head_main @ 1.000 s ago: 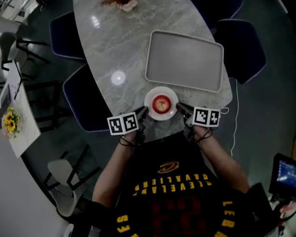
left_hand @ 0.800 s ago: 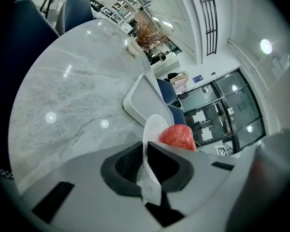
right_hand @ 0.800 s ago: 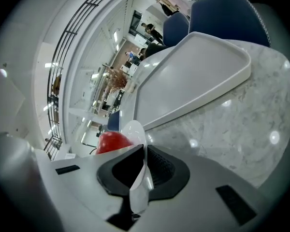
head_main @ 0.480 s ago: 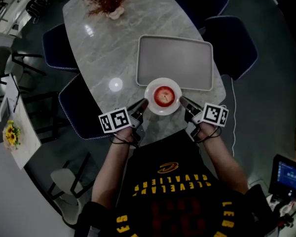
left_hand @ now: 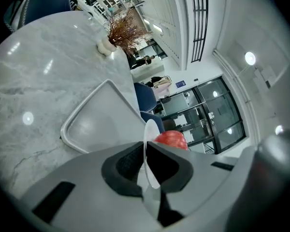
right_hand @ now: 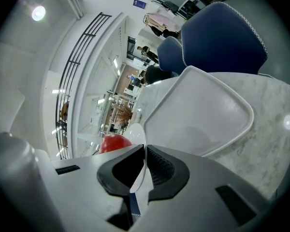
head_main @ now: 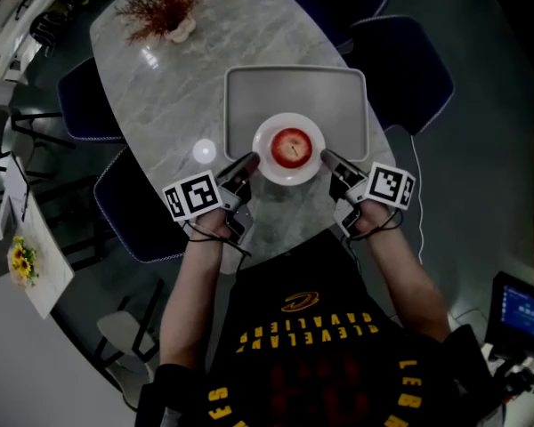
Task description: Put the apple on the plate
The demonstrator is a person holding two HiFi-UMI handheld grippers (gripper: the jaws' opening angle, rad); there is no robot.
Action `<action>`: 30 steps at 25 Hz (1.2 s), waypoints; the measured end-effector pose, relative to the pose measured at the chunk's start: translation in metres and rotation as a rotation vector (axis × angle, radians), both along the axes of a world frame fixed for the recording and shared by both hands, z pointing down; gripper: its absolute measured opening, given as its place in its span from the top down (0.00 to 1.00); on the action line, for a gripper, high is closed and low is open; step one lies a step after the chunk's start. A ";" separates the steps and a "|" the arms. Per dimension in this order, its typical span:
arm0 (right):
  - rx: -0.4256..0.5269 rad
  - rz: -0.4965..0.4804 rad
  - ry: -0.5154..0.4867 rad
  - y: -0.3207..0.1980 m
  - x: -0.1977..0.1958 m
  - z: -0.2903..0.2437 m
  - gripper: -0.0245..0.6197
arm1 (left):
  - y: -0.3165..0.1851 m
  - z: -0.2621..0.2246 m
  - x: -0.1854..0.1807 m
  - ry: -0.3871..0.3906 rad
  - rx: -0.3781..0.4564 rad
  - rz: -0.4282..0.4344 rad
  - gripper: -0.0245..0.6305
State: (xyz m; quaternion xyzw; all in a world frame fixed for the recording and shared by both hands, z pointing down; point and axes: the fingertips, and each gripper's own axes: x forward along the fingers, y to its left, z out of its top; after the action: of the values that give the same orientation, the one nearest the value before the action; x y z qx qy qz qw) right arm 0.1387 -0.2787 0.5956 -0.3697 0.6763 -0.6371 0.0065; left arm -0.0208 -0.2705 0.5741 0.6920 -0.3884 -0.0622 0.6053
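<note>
A red apple (head_main: 291, 146) lies on a small white plate (head_main: 289, 175), which hangs above the grey tray (head_main: 249, 92). My left gripper (head_main: 252, 159) is shut on the plate's left rim; its jaws have just been closing with the rim between them. My right gripper (head_main: 326, 157) is shut on the right rim. In the left gripper view the thin rim (left_hand: 149, 134) stands edge-on between the dark pads of the left gripper (left_hand: 146, 151), the apple (left_hand: 170, 139) behind. The right gripper view shows the right gripper (right_hand: 144, 153) clamping the plate (right_hand: 137, 132), with the apple (right_hand: 113, 142) to its left.
The tray (left_hand: 101, 120) rests on a marble table (head_main: 160, 87), whose near edge runs just in front of me. A vase of dried twigs (head_main: 165, 7) stands at the far left. Dark blue chairs (head_main: 400, 60) ring the table.
Both grippers have carried the plate and apple up and away from the table's near edge, so that it now hangs over the tray.
</note>
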 end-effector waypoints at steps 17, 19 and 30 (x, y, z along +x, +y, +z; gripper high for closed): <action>0.004 -0.002 0.011 0.000 0.000 0.009 0.92 | -0.003 0.017 0.000 0.018 -0.040 0.016 0.93; 0.025 -0.024 -0.003 -0.017 -0.001 0.022 0.92 | -0.017 0.031 0.002 0.004 -0.059 0.019 0.93; -0.033 -0.073 0.037 -0.072 0.001 0.087 0.92 | -0.069 0.099 0.006 -0.055 -0.144 0.036 0.93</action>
State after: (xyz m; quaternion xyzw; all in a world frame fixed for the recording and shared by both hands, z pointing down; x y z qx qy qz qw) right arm 0.1396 -0.3509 0.6828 -0.3565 0.6786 -0.6412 -0.0353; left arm -0.0152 -0.3399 0.6733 0.6549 -0.3957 -0.0043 0.6438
